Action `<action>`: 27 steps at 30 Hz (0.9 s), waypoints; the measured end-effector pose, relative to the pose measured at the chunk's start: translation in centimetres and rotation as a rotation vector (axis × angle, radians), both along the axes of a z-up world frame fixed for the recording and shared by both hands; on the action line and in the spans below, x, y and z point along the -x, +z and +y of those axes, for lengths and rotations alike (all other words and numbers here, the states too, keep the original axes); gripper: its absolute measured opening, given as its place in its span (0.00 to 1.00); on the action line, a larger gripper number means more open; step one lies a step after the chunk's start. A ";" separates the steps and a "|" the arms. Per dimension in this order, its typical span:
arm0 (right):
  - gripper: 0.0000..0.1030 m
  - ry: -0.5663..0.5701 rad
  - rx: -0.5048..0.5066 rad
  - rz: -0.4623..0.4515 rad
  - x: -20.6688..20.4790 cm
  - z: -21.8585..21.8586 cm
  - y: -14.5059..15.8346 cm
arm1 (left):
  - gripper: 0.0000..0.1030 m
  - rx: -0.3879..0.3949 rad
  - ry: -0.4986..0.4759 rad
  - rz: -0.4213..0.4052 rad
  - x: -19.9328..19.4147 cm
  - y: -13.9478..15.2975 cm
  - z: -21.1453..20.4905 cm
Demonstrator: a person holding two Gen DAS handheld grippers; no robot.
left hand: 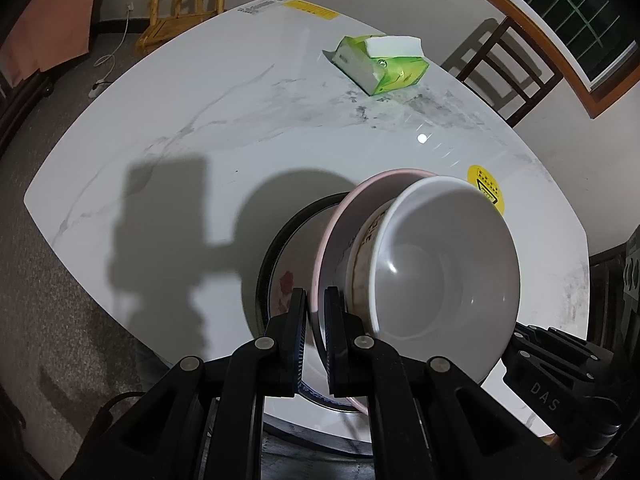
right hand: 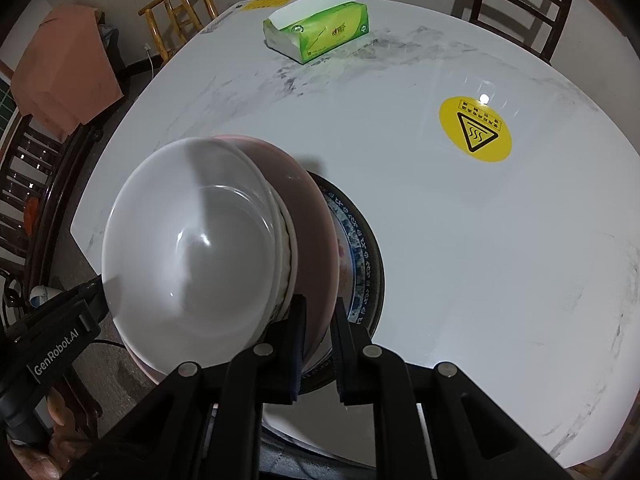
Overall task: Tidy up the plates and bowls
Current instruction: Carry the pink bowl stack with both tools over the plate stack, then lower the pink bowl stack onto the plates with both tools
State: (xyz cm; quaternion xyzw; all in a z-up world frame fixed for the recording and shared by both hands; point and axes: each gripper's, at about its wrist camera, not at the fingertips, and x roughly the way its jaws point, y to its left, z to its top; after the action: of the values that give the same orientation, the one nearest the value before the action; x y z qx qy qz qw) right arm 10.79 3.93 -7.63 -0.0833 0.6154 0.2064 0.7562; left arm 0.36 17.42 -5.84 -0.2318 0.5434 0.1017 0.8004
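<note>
A pink plate (left hand: 340,232) (right hand: 308,208) carries a white bowl (left hand: 432,256) (right hand: 188,240); a second bowl's patterned side shows just under the white rim. My left gripper (left hand: 316,320) is shut on the pink plate's near rim. On the opposite rim my right gripper (right hand: 320,320) is shut too. Under the pink plate, a dark-rimmed plate with a blue pattern (left hand: 276,248) (right hand: 360,248) lies on the white marble table (left hand: 200,140). I cannot tell whether the two plates touch. Each wrist view shows the other gripper's body beside the bowl, its fingertips hidden.
A green tissue box (left hand: 380,64) (right hand: 320,32) sits far back on the table. A round yellow warning sticker (right hand: 475,128) lies on the top to the right. A light wooden chair (left hand: 184,0) and a dark chair (left hand: 508,68) stand beyond the far edge.
</note>
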 end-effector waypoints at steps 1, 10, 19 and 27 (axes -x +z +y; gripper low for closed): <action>0.12 0.003 0.002 -0.002 0.0 0.1 0.0 | 0.04 0.000 0.001 0.000 0.0 -0.1 0.1; 0.12 0.001 0.001 -0.007 0.1 0.3 -0.4 | 0.04 0.012 0.003 0.004 0.1 -0.8 0.6; 0.14 0.004 0.008 -0.017 0.5 0.3 -0.5 | 0.05 0.022 0.001 -0.006 0.1 -0.9 0.8; 0.16 0.007 0.023 -0.024 0.7 0.4 0.1 | 0.07 0.010 -0.002 -0.005 0.1 -0.7 0.7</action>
State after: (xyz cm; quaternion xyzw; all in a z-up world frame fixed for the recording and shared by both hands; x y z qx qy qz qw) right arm 10.12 4.28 -7.56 -0.0968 0.6082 0.2008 0.7619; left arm 0.29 18.11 -6.51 -0.2355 0.5423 0.0975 0.8006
